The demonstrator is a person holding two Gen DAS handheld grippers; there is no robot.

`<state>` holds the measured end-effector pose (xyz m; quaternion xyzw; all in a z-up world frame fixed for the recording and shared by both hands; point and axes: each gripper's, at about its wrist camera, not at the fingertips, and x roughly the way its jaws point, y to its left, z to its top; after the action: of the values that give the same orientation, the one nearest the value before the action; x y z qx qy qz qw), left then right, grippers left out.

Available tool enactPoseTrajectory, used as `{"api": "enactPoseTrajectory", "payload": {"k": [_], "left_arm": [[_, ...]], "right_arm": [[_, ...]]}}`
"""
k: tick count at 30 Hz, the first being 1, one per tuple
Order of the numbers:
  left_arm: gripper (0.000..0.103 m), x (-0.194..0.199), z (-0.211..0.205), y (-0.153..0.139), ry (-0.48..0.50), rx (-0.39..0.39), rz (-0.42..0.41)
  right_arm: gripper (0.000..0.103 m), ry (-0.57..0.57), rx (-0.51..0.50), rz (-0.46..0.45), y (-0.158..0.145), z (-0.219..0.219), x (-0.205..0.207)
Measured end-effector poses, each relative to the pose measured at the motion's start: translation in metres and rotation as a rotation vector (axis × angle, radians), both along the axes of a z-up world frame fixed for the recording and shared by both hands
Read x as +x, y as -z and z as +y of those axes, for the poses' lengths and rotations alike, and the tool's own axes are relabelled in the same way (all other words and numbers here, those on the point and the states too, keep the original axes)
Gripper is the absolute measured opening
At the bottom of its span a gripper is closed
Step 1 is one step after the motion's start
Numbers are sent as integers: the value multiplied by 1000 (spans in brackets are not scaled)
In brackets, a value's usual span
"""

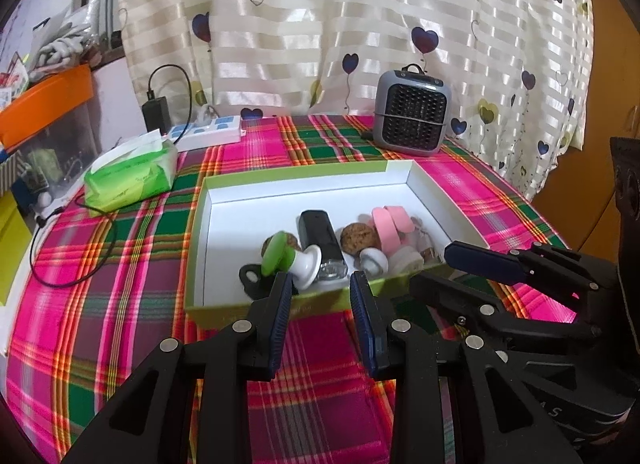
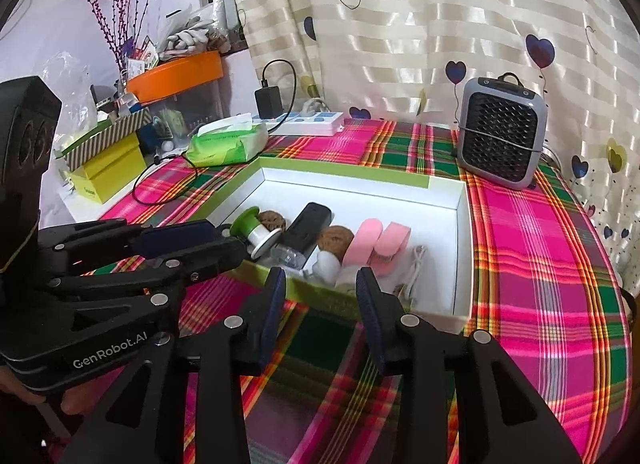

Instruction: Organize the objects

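Here both grippers hang empty over the plaid table (image 1: 120,304), the left gripper (image 1: 320,296) with jaws partly open, the right gripper (image 2: 320,288) likewise. The box (image 1: 436,184), mid-frame, already holds the flashlight (image 1: 320,240), pink strap (image 1: 390,224) and spool (image 1: 288,260). Probably finishing: withdraw level, clearing the near rim.

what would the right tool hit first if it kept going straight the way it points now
Most likely the near green wall of the box, just ahead of the right tool. If it cleared the rim, the pink rolls inside come next; depth is hard to judge.
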<state>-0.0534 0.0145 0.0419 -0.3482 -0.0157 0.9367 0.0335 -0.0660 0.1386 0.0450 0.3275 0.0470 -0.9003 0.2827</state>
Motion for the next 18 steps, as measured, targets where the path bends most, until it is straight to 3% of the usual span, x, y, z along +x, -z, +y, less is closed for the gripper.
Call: {"api": "enactPoseTrajectory", "payload": {"k": [18], "left_arm": [[28,5,-1,20,-21,-33,-65]], "right_arm": [[38,44,76,-87,19,-4,5]]}}
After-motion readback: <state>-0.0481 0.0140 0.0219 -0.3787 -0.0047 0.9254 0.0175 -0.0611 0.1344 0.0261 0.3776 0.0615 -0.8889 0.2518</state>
